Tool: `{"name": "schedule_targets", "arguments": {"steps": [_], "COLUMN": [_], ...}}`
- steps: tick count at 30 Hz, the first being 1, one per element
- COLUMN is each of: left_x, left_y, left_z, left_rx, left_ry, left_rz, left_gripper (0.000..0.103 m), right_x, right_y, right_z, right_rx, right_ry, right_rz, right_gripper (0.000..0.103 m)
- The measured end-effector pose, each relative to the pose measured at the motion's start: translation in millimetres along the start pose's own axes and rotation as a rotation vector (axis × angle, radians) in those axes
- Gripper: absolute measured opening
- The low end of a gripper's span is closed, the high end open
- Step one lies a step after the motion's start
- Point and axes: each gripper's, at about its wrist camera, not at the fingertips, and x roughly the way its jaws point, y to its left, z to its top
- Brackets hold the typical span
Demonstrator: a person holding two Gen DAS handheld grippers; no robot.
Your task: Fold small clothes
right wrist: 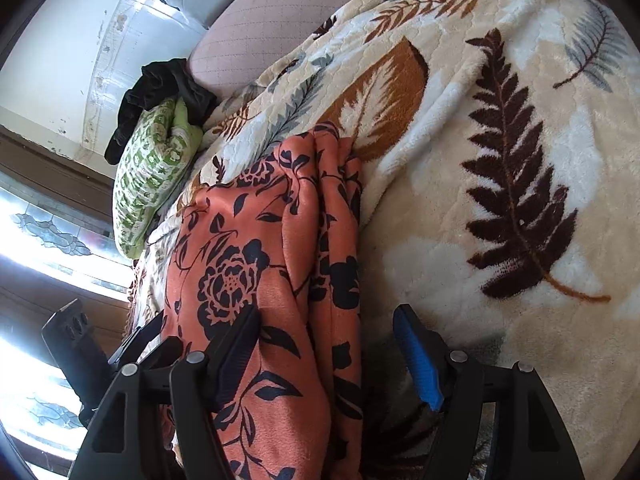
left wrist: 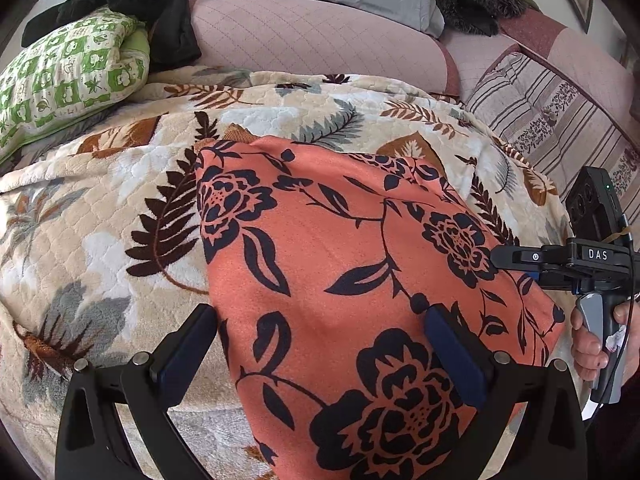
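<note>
I see the orange floral garment [left wrist: 340, 264] part-folded on the blanket [left wrist: 100, 208]; both claws (left claw [left wrist: 320, 344], right claw [right wrist: 326, 344]) gape apart, clamping nothing.

The orange floral cloth [left wrist: 352, 264] runs off the bottom edge, hiding the leaf blanket [left wrist: 120, 208] beneath it.

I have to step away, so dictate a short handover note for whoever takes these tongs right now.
Left tongs: open, straddling the near left edge of the orange cloth with black flowers.
Right tongs: open over its bunched right edge, nothing gripped.
Cloth lies on the cream leaf-print fleece blanket, looks folded at least once.
Left: grip the edges, finish folding, smooth it.
</note>
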Motion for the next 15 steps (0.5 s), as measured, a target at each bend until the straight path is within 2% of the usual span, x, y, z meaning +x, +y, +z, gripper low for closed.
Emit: {"name": "schedule_targets", "arguments": {"steps": [5, 8, 13, 15], "left_x": [4, 4, 2, 0], "left_y": [3, 7, 16, 18], "left_z": [2, 4, 6, 6], "left_rx": [-0.009, -0.029, -0.094, -0.103], "left_ry": [0.021, 0.026, -0.001, -0.013], "left_rz": [-0.037, -0.073, -0.149, -0.144], "left_gripper": [0.103, 0.103, 0.102, 0.09], "right_x": [13, 25, 37, 41], "right_y": [-6, 0, 23, 33], "right_z": [1, 1, -4, -6], "right_rx": [0.04, 0.038, 0.0, -0.014], "right_ry": [0.018, 0.025, 0.02, 0.014], "right_rz": [0.142, 0.198, 0.158, 0.13], "right_gripper": [0.075, 0.075, 0.076, 0.075]}}
